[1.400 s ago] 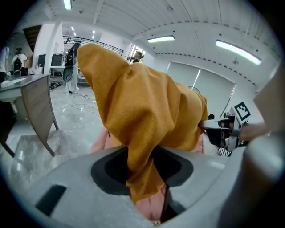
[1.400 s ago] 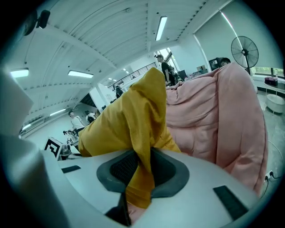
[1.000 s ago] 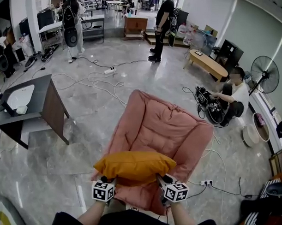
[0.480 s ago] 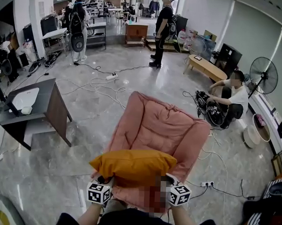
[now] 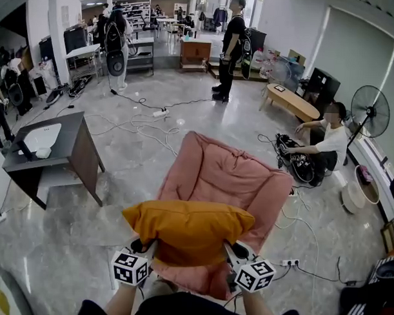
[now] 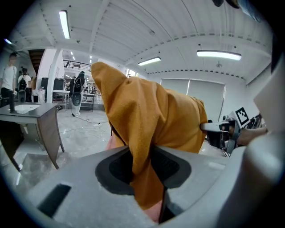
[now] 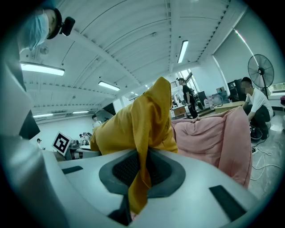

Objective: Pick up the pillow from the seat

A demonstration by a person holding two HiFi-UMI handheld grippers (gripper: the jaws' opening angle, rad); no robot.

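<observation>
The left gripper (image 5: 146, 246) and right gripper (image 5: 230, 251) each have their fingers clenched on a near corner of the orange pillow (image 5: 188, 225). Its long axis runs left to right between them, equally near both. It seems to be raised off the pink chair (image 5: 230, 177) beyond.

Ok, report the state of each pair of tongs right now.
Left tongs: closed on the orange pillow, gripping its near edge.
Right tongs: closed on the same pillow's near edge.
</observation>
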